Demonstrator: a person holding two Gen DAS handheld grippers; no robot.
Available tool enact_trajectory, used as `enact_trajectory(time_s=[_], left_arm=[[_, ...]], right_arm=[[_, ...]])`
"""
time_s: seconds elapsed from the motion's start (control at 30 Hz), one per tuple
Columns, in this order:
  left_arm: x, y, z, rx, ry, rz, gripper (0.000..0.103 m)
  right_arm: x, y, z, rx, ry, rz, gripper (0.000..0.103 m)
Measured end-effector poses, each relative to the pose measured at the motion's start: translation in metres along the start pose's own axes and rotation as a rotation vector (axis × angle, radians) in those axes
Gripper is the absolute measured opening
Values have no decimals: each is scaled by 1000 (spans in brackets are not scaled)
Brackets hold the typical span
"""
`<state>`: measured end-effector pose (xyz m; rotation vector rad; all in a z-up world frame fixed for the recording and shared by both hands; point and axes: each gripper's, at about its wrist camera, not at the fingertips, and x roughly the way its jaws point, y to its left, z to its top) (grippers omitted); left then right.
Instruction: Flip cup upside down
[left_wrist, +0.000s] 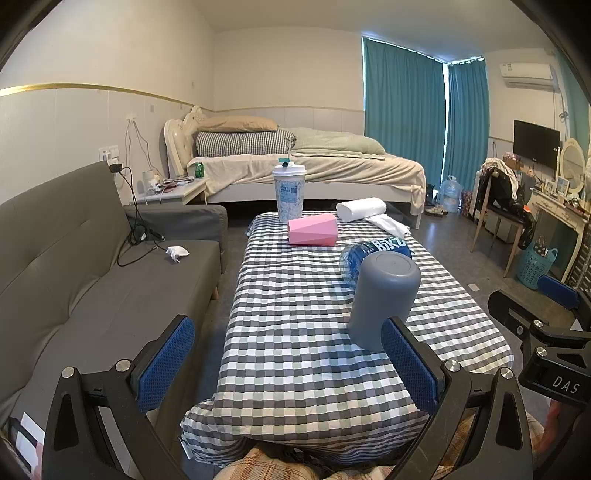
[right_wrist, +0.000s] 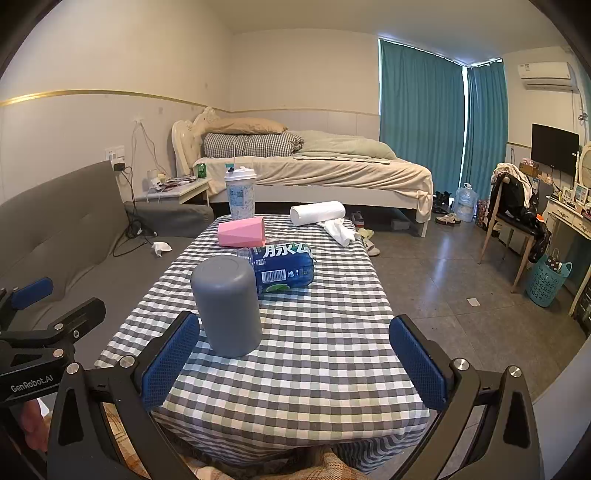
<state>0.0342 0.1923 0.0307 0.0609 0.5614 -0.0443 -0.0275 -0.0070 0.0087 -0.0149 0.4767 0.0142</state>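
A grey cup (left_wrist: 382, 299) stands upside down, flat base up, on the checked tablecloth (left_wrist: 295, 332); it also shows in the right wrist view (right_wrist: 227, 306). My left gripper (left_wrist: 288, 354) is open and empty, held near the table's front edge, its right finger (left_wrist: 408, 365) just in front of the cup. My right gripper (right_wrist: 295, 354) is open and empty, its left finger (right_wrist: 171, 360) just left of the cup. Neither gripper touches the cup.
A blue bottle (right_wrist: 284, 267) lies on its side behind the cup. A pink box (right_wrist: 242, 231), a tall lidded drink cup (right_wrist: 240, 194) and a paper towel roll (right_wrist: 317, 213) sit at the far end. A grey sofa (left_wrist: 92, 266) stands left; tiled floor (right_wrist: 461, 277) lies right.
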Motion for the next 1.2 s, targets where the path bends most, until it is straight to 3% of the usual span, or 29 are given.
enact_trajectory(time_s=[1.2], left_arm=[[1,0,-2,-8,5,-3,103]], right_arm=[[4,0,-4,-7,11,-2,103]])
